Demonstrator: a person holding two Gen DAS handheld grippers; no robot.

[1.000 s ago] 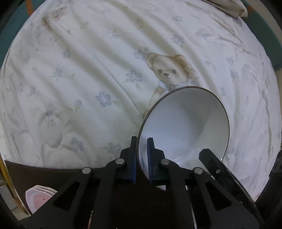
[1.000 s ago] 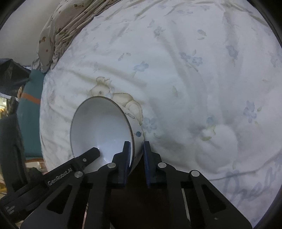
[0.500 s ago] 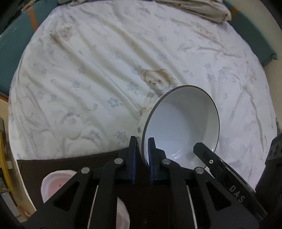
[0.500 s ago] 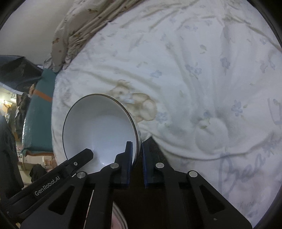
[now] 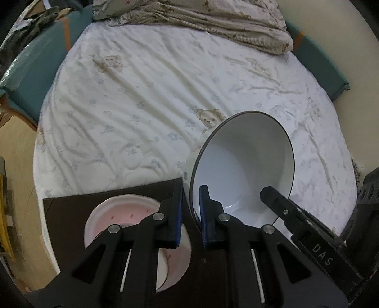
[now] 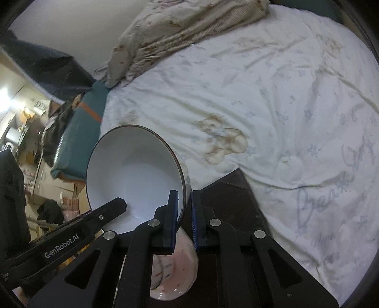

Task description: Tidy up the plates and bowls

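A white bowl (image 5: 244,170) with a thin dark rim hangs tilted in the air, held from both sides. My left gripper (image 5: 191,189) is shut on its left rim. My right gripper (image 6: 184,196) is shut on the opposite rim of the same bowl (image 6: 132,170). Each view shows a finger of the other gripper reaching to the bowl's far rim. Below the grippers a stack of pink-and-white plates (image 5: 118,213) sits on a dark brown board (image 5: 71,206). In the right wrist view these plates (image 6: 175,272) lie directly under the fingers.
Beyond the board (image 6: 232,189) spreads a bed (image 5: 142,106) with a bear-and-flower sheet. A rumpled beige blanket (image 5: 213,21) lies at its far end. Teal padding (image 5: 28,71) borders the bed. Cluttered room furniture (image 6: 35,165) stands to the left.
Both grippers have drawn back from the bed with the bowl still held between them. The dark board and the pink plates have come into view beneath.
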